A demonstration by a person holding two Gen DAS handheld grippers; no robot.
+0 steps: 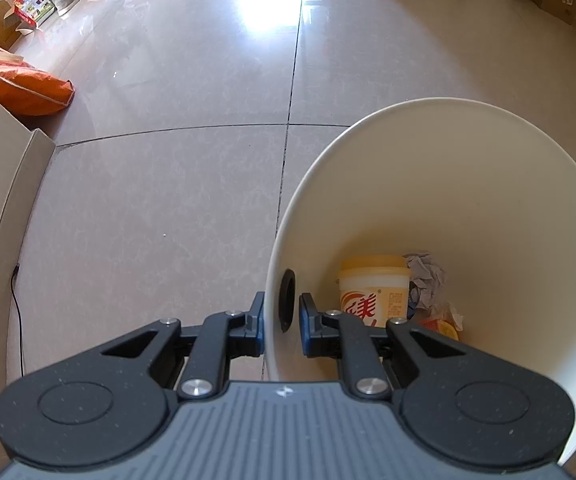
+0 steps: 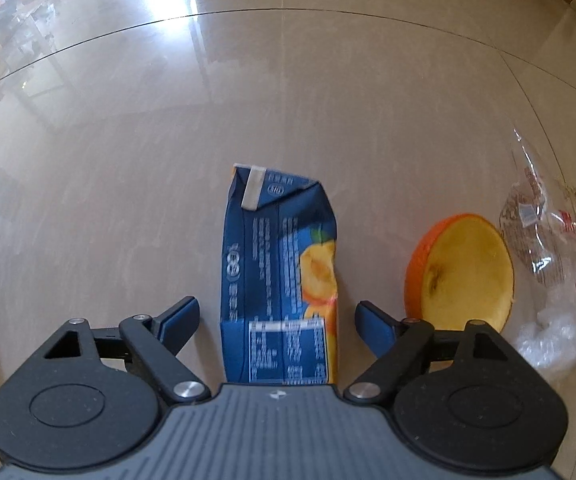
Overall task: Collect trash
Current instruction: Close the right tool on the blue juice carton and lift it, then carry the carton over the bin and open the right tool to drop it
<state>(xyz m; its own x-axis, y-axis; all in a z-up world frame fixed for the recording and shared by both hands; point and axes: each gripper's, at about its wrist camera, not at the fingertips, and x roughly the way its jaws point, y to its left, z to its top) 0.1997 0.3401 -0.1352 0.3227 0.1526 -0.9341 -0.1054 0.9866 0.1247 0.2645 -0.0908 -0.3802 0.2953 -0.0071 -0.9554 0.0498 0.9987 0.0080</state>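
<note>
The left gripper (image 1: 281, 322) has its fingers (image 1: 256, 320) drawn in narrow on the wall of a white bucket (image 1: 467, 184), one finger outside the wall and one inside, with the rim edge running up between them. A dark round hole (image 1: 287, 299) sits in the wall just ahead of the fingertips. At the bottom of the bucket, in the lower right of the frame, lie a yellow-lidded cup (image 1: 373, 290), crumpled grey paper (image 1: 427, 276) and an orange wrapper (image 1: 441, 326), touching one another. To the left of the bucket the tiled floor (image 1: 160, 184) is bare and wide up to a beige panel edge (image 1: 12, 208) along the left border, with a thin black cable (image 1: 16, 312) beside it. An orange sack (image 1: 28, 88) lies in the upper left.

The right gripper (image 2: 278, 322) has its fingers (image 2: 180, 318) spread wide, one on each side of a blue juice carton (image 2: 276, 272) that lies flat on the floor at the centre of the frame; a gap shows between each finger and the carton's edges. Just right of the right finger sits an orange peel half (image 2: 463, 272), hollow side facing the camera, and beyond it, near the right border, a clear plastic wrapper (image 2: 551, 248). Bare floor fills the left and upper parts of the frame.
</note>
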